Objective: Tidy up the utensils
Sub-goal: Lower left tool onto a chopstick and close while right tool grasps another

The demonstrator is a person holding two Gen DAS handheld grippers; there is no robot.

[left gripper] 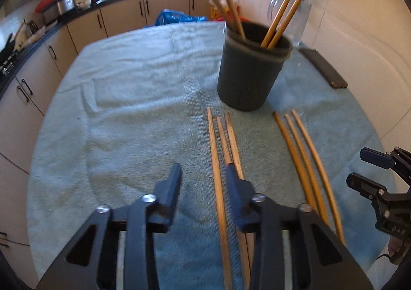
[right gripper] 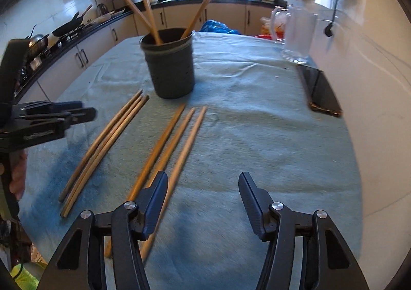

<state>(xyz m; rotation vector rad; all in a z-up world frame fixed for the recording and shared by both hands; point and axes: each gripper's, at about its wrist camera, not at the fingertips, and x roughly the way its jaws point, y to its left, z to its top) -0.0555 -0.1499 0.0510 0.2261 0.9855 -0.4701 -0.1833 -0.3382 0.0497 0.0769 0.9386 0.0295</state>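
1. Left wrist view: the left gripper [left gripper: 204, 174] hangs low over a teal towel [left gripper: 128, 110], jaws partly open — one chopstick [left gripper: 217, 174] lies between them, ungripped.
2. Two groups of three chopsticks lie before the dark holder [left gripper: 250, 71].
3. Right gripper [right gripper: 203, 182] stands wide open — empty, beside the right group [right gripper: 174, 141].

The left gripper [left gripper: 204, 179] hides the near chopsticks' [left gripper: 218, 187] lower ends (everything slightly blurred).
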